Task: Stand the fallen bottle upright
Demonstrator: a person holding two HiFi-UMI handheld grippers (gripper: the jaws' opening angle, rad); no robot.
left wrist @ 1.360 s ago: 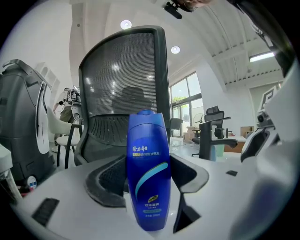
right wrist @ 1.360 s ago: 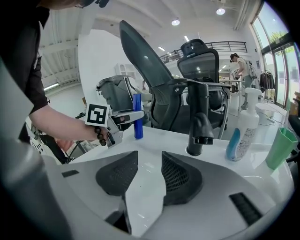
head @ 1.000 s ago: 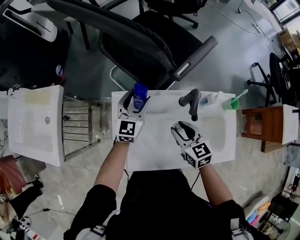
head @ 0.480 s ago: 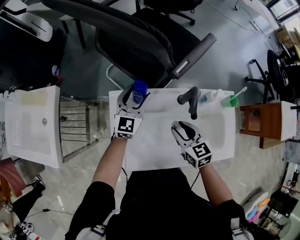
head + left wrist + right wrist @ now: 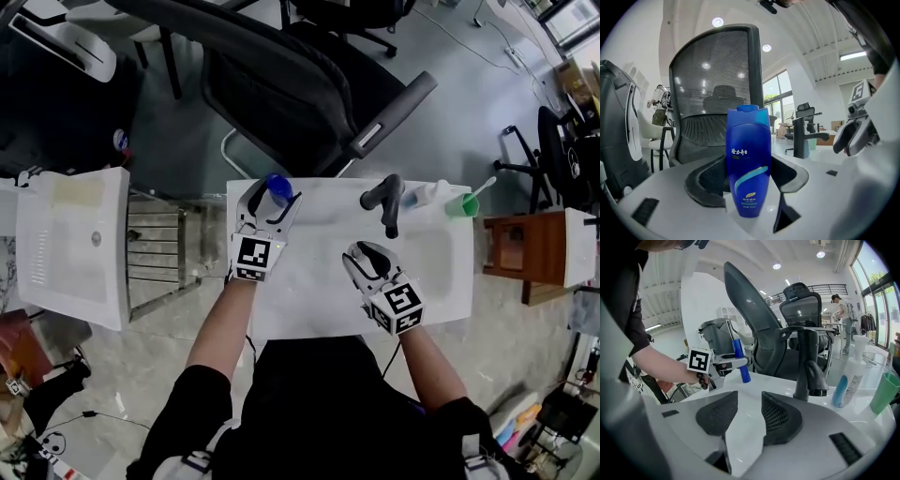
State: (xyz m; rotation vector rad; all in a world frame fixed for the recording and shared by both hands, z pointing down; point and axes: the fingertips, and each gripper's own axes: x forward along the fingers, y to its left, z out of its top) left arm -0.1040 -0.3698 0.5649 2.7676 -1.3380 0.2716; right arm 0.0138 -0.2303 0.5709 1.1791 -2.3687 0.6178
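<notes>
The left gripper (image 5: 272,204) has its jaws set wide and pinching the bottle (image 5: 748,159). The dark, mesh-textured pads bear on the two flanks of the bottle.

The bottle is glossy blue plastic with a flattened body, broad shoulders, a lighter blue flip cap and a pale curved stripe on the label. It stands upright between the pads at the rear left corner of the worktop (image 5: 300,305). No view shows whether its base rests on the surface.

The worktop is a smooth, white, glossy slab with a shallow moulded basin.

The right gripper (image 5: 364,251) hangs over the basin, well apart from the bottle. Its jaws are spread, with only bare white surface between the pads.

A matte black tap (image 5: 388,204) with an angular spout rises at the rear edge. A translucent green cup (image 5: 460,207) stands to its right. A mesh-backed chair (image 5: 281,84) stands behind the worktop.
</notes>
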